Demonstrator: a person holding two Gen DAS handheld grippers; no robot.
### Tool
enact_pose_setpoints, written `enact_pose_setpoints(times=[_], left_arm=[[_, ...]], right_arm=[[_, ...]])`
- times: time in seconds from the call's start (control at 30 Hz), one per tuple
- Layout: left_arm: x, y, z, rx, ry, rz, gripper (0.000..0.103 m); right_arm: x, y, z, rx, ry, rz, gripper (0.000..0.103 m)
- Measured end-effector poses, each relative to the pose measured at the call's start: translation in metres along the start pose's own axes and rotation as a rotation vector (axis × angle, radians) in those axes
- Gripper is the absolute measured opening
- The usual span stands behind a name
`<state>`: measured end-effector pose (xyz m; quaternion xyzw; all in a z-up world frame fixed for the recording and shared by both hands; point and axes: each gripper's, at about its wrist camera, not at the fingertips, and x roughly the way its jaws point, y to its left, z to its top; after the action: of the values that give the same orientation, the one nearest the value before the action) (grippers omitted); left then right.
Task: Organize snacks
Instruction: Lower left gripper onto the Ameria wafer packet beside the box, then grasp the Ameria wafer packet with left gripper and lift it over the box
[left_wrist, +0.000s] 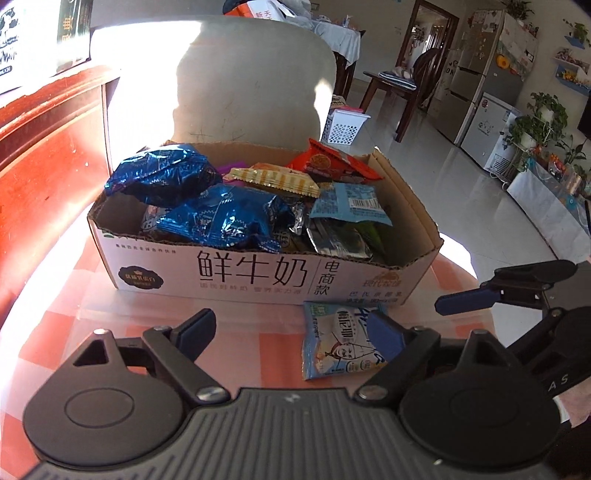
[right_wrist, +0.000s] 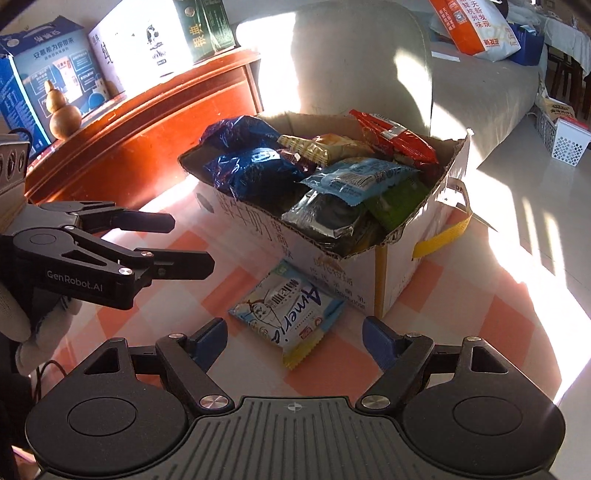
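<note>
Home living room: sofa (right_wrist: 461, 85), fridge (left_wrist: 476, 77), houseplants (left_wrist: 543, 118).

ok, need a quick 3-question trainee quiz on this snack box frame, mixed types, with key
1. True or false: the light blue snack packet lies on the checked tablecloth outside the cardboard box.
2. Multiple choice: the left gripper and right gripper are: A) both open and empty, B) both shut on packets, C) left shut on a packet, right open.
3. Fill in: the two shiny packets at the box's left end are dark ____.

Key: 1 true; 2 A; 3 blue.
</note>
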<state>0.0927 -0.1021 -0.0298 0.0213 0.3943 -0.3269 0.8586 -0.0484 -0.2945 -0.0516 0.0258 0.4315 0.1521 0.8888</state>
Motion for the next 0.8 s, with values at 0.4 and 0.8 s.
enact_pose_setpoints(times=[0.4,0.8], left_arm=[[0.049,-0.017,-0.006,-0.013,0.115,-0.152,0.070],[0.061,-0.023,-0.008,-0.022,0.148,-0.178,0.048]], right_arm=[[0.041,0.005,-0.014,-0.101,0.037,-0.002,0.080],[0.049,0.015,-0.011,-0.166,-0.015,-0.027,0.063]])
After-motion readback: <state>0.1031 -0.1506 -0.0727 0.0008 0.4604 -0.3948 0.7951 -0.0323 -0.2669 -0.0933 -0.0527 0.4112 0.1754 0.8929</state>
